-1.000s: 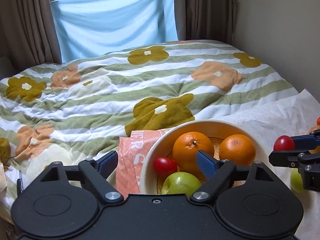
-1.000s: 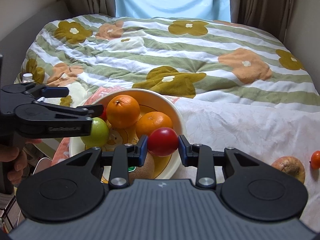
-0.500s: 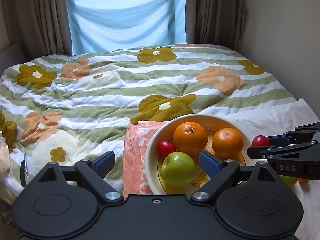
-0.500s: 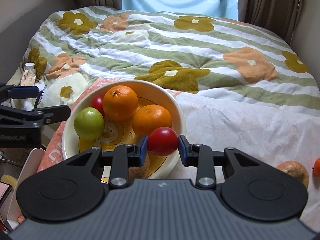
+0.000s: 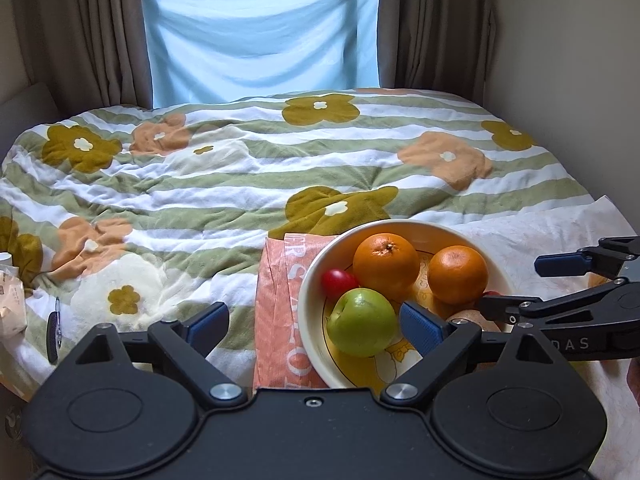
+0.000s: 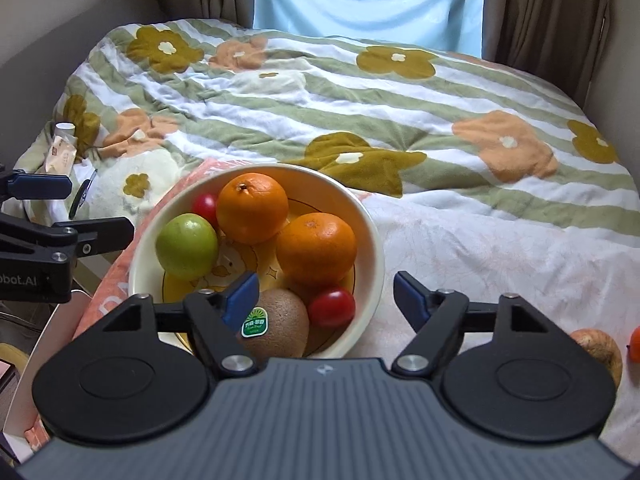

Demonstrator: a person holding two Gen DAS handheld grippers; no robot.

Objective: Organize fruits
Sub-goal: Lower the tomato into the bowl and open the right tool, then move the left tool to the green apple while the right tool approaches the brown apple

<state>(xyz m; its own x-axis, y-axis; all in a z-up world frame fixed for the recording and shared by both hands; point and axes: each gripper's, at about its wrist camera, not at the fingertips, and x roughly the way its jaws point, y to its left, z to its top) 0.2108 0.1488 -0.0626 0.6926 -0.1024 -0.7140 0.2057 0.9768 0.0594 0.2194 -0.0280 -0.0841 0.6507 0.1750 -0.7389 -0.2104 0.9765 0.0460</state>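
Note:
A cream bowl [image 6: 370, 216] [image 5: 316, 276] sits on the bed. It holds two oranges [image 6: 252, 206] [image 6: 316, 248], a green apple [image 6: 187, 246] [image 5: 362, 322], a kiwi [image 6: 276, 326], a small red tomato [image 6: 205, 205] at the back and a red tomato [image 6: 331, 307] at the front. My right gripper [image 6: 324, 294] is open and empty, just above the front tomato and the bowl's near rim. My left gripper [image 5: 314, 320] is open and empty, left of the bowl.
The bowl rests on an orange cloth [image 5: 276, 312] and a white sheet [image 6: 500, 256] over a flowered quilt [image 5: 240, 168]. An onion [image 6: 598, 346] and a small orange fruit [image 6: 634, 342] lie on the sheet at right. A pen [image 5: 54, 328] and packets [image 6: 60, 152] lie at the bed's left edge.
My right gripper has opened and let go of the red tomato, which now lies in the bowl beside the kiwi. My left gripper has drawn back from the bowl.

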